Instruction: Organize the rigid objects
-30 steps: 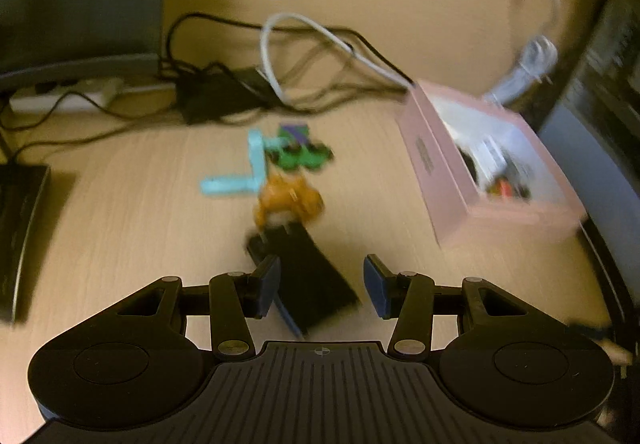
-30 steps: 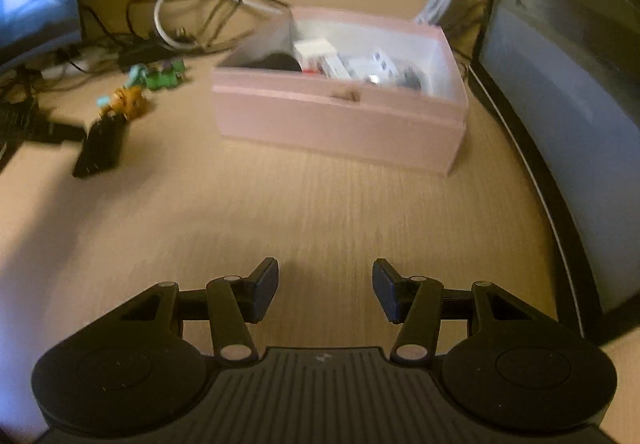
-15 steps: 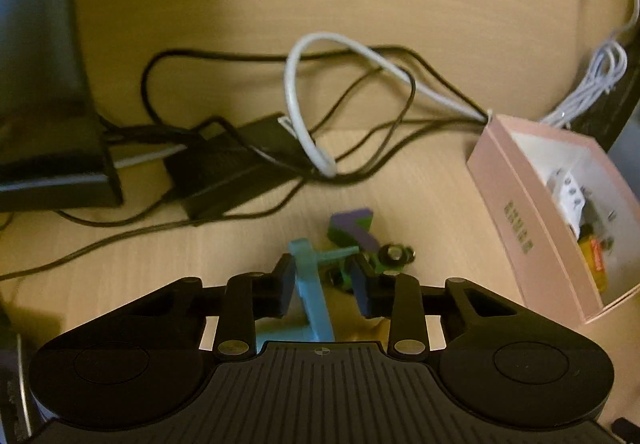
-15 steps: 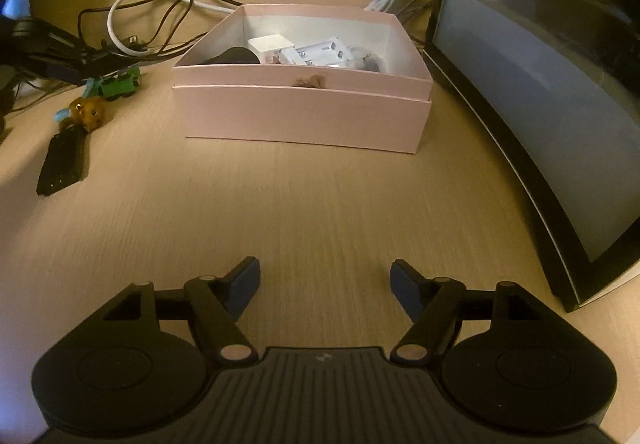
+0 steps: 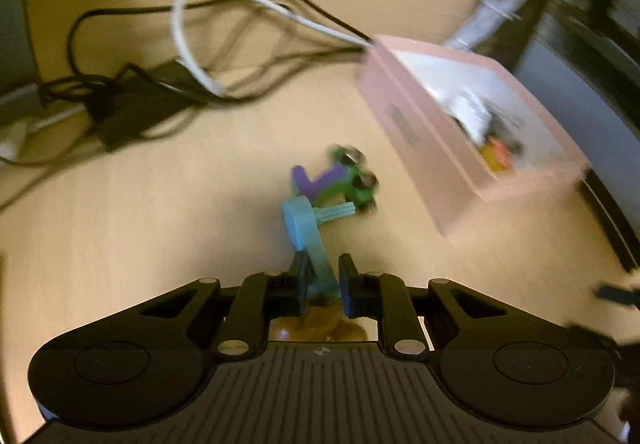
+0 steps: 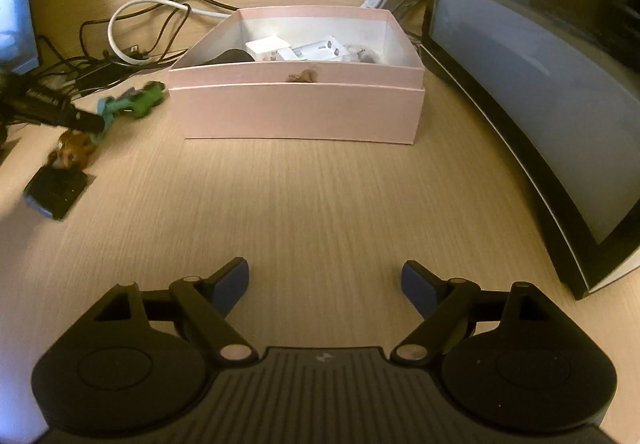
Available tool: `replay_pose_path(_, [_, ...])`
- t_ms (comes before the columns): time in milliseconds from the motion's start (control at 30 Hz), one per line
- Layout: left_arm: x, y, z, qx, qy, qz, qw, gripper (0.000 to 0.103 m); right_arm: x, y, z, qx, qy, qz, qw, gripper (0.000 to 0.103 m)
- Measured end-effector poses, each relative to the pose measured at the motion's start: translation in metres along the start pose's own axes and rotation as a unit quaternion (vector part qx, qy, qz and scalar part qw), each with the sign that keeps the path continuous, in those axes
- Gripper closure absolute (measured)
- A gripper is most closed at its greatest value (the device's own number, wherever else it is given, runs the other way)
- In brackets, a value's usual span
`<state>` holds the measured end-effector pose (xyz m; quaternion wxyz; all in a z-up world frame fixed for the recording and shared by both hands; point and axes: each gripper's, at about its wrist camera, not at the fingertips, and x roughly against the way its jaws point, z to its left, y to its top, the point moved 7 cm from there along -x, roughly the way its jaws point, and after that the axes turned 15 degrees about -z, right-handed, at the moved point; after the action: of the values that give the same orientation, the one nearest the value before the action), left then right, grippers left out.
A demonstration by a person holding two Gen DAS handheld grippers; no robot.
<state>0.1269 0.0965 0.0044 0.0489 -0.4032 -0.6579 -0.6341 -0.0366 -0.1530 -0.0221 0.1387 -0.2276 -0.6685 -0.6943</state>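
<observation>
As its jaws finished closing, the left hand-held gripper [image 5: 323, 286] pinched the light-blue plastic piece [image 5: 308, 232] on the worktop [image 5: 160, 224], readying it for the pink box [image 5: 472, 132]; the right hand-held gripper [image 6: 325, 286] had spread, empty.

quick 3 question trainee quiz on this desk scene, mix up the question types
1. True or false: the left claw has the light blue L-shaped piece between its pads.
2. Which claw stands wide open over bare desk? A) left B) right
3. Fill in: the white plug adapters lie inside the pink ____.

Key
1. True; its jaws have just been closing on the piece.
2. B, the right claw; its jaws have just been opening, nothing between them.
3. box: the pink box.
</observation>
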Motion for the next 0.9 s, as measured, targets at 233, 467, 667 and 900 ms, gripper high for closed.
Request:
replay_pose_path(233, [0.029,-0.035,-0.05,0.027,-0.03,0.033,0.9987,0.084,0.002,-0.002,0.002,0.02,0.031,-0.004,0.999,0.016])
replay_pose_path(467, [0.03,-0.05,-0.086,-0.029,0.009,0.027,0.9992,0.083,0.005,-0.006,0.011,0.059,0.095,0.026,0.993,0.0])
replay_pose_path(667, [0.023,-0.047,-0.094,-0.014,0.028,0.013,0.9994,0.083,0.006,-0.006,0.012,0.08,0.122,0.022,0.989,0.0])
replay_pose_path(900, [0.031,-0.047,-0.093,0.069,0.057,-0.002,0.996,0.088,0.006,-0.007,0.013,0.1,0.153,0.003,0.983,0.0])
